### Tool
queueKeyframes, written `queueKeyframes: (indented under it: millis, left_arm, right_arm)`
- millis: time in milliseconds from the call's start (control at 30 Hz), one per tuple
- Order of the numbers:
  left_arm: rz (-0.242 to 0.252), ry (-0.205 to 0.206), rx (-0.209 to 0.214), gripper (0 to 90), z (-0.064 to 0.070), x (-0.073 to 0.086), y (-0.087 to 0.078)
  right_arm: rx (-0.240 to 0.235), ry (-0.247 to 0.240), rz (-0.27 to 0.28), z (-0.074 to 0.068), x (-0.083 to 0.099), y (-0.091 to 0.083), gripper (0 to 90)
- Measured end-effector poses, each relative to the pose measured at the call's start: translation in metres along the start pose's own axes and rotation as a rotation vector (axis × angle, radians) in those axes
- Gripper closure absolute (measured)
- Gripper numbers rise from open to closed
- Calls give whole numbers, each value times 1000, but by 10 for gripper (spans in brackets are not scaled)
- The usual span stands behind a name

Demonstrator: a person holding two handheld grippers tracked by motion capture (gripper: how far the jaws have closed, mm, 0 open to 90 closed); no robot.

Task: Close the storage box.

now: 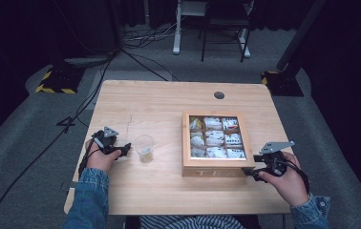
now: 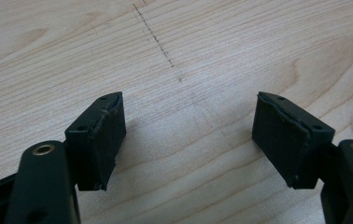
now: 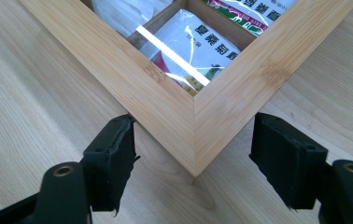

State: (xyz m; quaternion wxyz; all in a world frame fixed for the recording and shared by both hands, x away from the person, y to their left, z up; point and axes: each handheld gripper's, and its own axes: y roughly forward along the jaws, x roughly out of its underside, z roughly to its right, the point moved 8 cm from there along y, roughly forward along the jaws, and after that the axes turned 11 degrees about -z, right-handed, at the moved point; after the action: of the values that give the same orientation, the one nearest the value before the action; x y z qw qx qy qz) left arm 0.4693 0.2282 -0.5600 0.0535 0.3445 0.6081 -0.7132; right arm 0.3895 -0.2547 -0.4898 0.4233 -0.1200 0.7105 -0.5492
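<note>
The right gripper [image 3: 193,154], jaws spread, straddles the tea box [image 3: 198,116] near corner; the left gripper [image 2: 188,140] gapes beside the plastic cup [image 1: 144,148].

The wooden tea box [image 1: 217,169] lies flat at about three o'clock on the surface, its glass-paned lid closed over nine compartments of packets. The clear plastic cup [image 1: 144,147] stands upright at nine o'clock.

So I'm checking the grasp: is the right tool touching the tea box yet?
Apart. In the right gripper view the open right tool straddles the tea box corner, table showing between each jaw and the wood.
</note>
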Motion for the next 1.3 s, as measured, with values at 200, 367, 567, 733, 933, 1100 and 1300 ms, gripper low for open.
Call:
queueKeyframes:
  millis: [200,367,567,733,933,1100,1300]
  left_arm:
    - [0,-2,3,265,1,0,0]
    - [0,1,0,265,3,4,-2]
    - [2,7,7,265,9,10,-6]
    - [0,19,12,264,12,12,-8]
    - [-13,21,20,201,14,16,-9]
    - [-19,31,26,147,15,16,-8]
    - [-17,34,25,146,13,16,-8]
  right_arm:
    - [-1,-5,41,-1,-5,-5,239]
    - [11,-4,97,2,-12,-12,222]
    - [-6,-19,176,3,-27,-18,192]
    - [-20,-33,223,11,-36,-24,168]
    - [-11,7,260,32,-41,-31,166]
    - [7,58,276,54,-43,-31,167]
    - [23,123,277,78,-39,-28,167]
